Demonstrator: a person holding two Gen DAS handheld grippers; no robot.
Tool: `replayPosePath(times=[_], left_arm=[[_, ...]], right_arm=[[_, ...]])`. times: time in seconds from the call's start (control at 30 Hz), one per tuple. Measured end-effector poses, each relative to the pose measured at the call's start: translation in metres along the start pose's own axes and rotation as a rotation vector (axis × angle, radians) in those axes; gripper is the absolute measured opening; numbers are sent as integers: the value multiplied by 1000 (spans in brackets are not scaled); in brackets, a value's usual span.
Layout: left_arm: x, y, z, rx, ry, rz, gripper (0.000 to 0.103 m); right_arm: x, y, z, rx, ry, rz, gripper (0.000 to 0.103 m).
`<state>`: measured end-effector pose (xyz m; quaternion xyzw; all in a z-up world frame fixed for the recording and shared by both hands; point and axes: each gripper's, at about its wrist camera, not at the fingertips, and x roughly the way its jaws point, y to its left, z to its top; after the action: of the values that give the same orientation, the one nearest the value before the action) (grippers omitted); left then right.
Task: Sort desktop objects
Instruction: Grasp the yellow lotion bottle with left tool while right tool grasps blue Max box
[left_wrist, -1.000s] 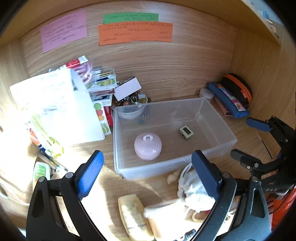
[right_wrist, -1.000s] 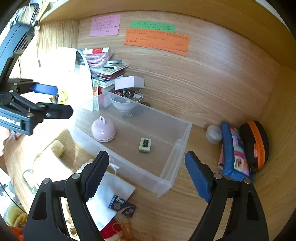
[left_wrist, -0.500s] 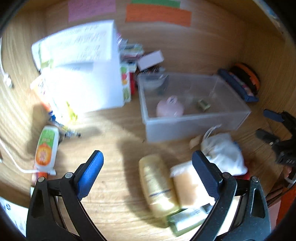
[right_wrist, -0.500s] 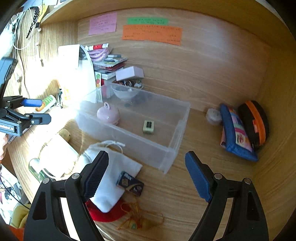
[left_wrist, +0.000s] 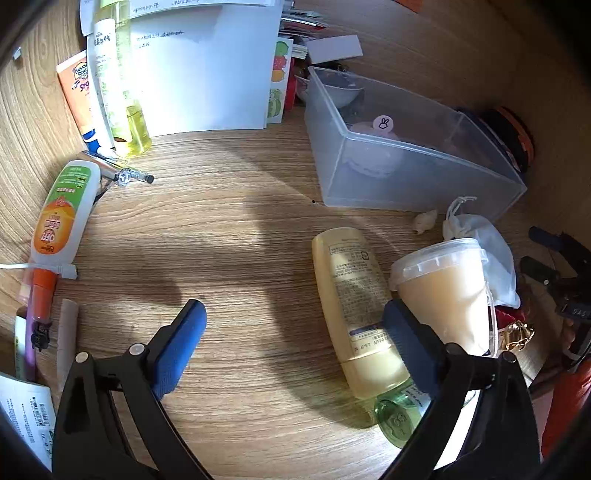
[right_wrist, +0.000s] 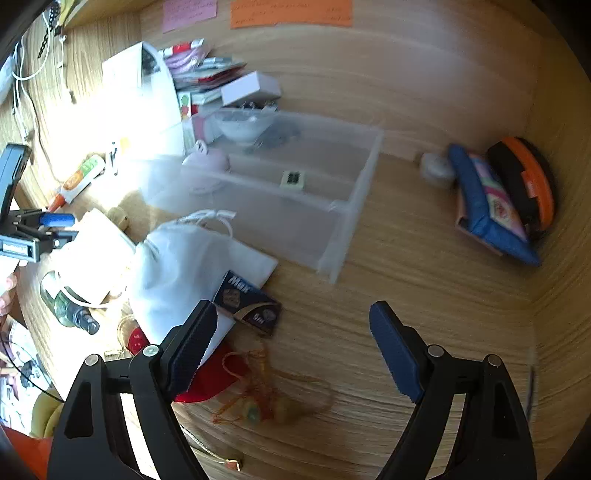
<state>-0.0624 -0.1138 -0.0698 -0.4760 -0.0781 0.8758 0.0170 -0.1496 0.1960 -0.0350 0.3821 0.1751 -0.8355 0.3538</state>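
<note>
In the left wrist view my left gripper (left_wrist: 295, 332) is open over bare desk wood. Its right finger overlaps a yellow lotion bottle (left_wrist: 351, 295) lying flat, with a lidded tub of beige cream (left_wrist: 447, 291) just right of it. Nothing is pinched. The clear plastic bin (left_wrist: 424, 177) stands behind, with a pink round object (left_wrist: 373, 147) inside. My right gripper (right_wrist: 293, 332) is open too, low over the desk. A small dark box (right_wrist: 251, 306) and a white drawstring bag (right_wrist: 184, 266) lie just beyond its left finger. The clear plastic bin (right_wrist: 332, 229) holds a small green block (right_wrist: 291, 179).
An orange-green tube (left_wrist: 61, 218), pens and bottles line the left edge beside a white paper stand (left_wrist: 207, 74). A green glass spray bottle (left_wrist: 395, 413) lies near the lotion. A red item (right_wrist: 207, 380) and stringed charm (right_wrist: 266, 402) lie under the right gripper. Blue pencil case (right_wrist: 487, 206) and orange-black case (right_wrist: 524, 181) sit far right.
Both grippers have sunk toward the desk and stayed open. The left one swung away from the bin to the lotion bottle and tub. The right one came closer to the white bag and dark box.
</note>
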Motion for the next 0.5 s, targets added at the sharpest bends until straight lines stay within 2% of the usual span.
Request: replayPosePath(times=[0.07,0.27,0.43,0.5], left_arm=[[3,-6,-2,17,14,-19,98],[9,-16,-4,60,15,2,98],[21,-21,-7,107,11,118,98],[19,-20,-8,109,0,119,97]], right_arm=[[5,4,-3,-8,13,10,83],[10,9,-5,-19,20,18,83],[12,9,-4,-14,20,24,83],[16,9,-2,-20,23,25,83]])
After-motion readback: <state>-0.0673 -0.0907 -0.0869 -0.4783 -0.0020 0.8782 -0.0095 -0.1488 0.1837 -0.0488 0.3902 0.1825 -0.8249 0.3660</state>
